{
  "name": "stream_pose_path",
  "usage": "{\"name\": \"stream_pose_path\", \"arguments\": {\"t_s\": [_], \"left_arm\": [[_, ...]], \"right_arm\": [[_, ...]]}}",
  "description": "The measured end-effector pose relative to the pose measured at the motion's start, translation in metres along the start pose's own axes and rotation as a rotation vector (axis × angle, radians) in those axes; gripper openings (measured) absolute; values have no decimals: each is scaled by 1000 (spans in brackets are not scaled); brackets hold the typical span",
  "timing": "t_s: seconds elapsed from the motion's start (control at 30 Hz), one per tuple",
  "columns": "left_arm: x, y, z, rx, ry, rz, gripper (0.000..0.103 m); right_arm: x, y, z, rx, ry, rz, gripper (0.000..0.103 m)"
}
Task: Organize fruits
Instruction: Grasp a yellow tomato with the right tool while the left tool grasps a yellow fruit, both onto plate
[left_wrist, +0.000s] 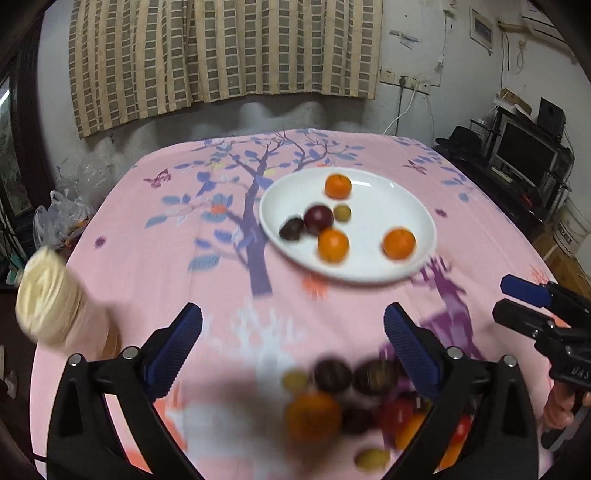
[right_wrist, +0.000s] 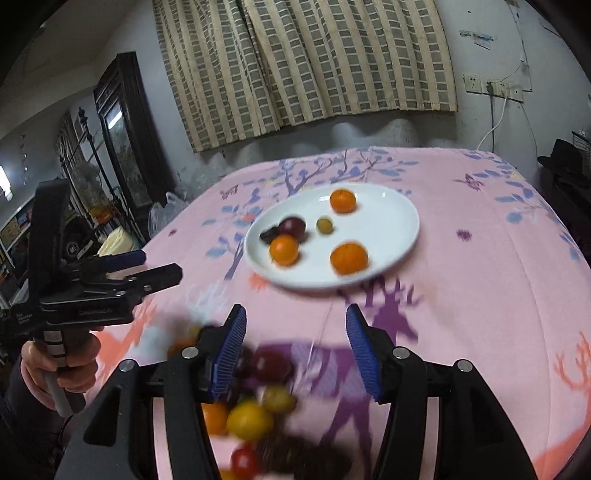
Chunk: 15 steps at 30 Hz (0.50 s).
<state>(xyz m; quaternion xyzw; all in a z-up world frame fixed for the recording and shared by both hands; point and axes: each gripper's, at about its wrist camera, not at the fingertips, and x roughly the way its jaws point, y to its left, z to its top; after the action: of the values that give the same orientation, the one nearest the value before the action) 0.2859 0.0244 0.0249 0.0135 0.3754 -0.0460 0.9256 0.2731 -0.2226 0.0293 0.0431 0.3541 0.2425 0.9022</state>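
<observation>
Pink tablecloth (left_wrist: 147, 258) bears blurred, seemingly loose fruits (left_wrist: 332, 406) beneath gaping left tongs (left_wrist: 293, 325).

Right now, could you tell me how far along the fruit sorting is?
Partly done. Six fruits already sit on the white plate: three oranges, a dark plum, a darker fruit and a small green one. Nothing is in hand: the left hand-held gripper and the right hand-held gripper are both open and empty. A blurred pile of loose fruit remains on the pink tablecloth.
</observation>
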Motion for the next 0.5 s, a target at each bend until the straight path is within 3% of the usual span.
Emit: {"name": "stream_pose_path", "arguments": {"t_s": [0.13,0.27,0.37,0.5], "left_arm": [[-28,3,-58,-43,-22,-44,98],[-37,-1,-92,-30,-13,-50,98],[-43,-4,-102,3,-33,-25,98],[-41,-4,-105,1,-11,-50,98]], "right_arm": [[-23,20,-43,-84,45,94,62],[-35,31,-64,-123,112,182,62],[-35,33,-79,-120,176,193,62],[-17,36,-93,-111,311,214,62]]}}
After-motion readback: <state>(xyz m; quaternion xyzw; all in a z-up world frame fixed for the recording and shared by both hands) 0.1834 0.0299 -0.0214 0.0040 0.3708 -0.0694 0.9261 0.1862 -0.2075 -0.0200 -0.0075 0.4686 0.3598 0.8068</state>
